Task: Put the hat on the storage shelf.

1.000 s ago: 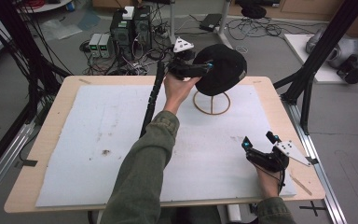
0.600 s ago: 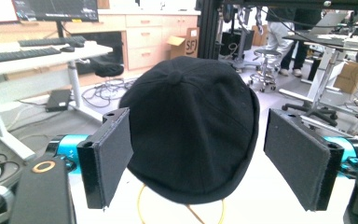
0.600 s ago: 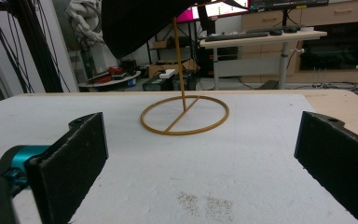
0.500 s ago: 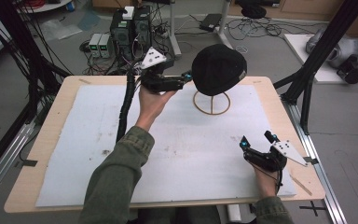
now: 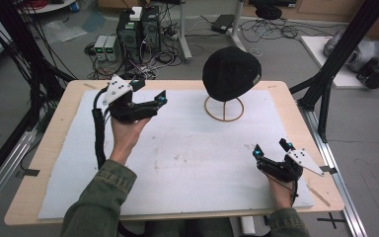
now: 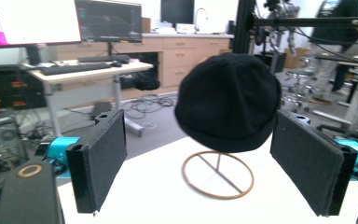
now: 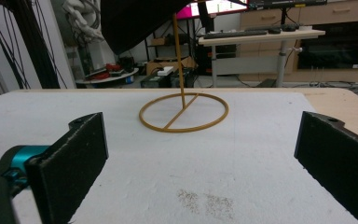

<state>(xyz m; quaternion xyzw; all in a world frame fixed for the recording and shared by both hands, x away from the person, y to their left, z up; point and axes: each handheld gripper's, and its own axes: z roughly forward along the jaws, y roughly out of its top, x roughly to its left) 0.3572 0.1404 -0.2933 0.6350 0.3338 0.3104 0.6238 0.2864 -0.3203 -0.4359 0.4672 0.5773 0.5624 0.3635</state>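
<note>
- A black beanie [image 5: 231, 74] sits on top of a thin wooden stand [image 5: 224, 108], whose ring base lies flat on the white mat [image 5: 177, 163] toward the far edge of the table [image 5: 54, 143]; a single upright stem carries the hat clear above the ring.
- The hat looks settled squarely on the stand, dome up and rim level, with no long axis to speak of.
- The left gripper [image 5: 150, 106] is held in the air to the left of the stand, roughly at hat height, its jaws released wide and empty. In the left gripper view the beanie [image 6: 228, 102] appears straight ahead between the two pads, so that tool points right at it.
- The right gripper [image 5: 271, 152] rests low on the mat on the near side of the stand, off to the right, jaws also spread and holding nothing; its view looks along the mat at the ring base [image 7: 184, 112].
- By my reading the left gripper is the nearer and better aligned of the two.
- No containers stand on the table.
</note>
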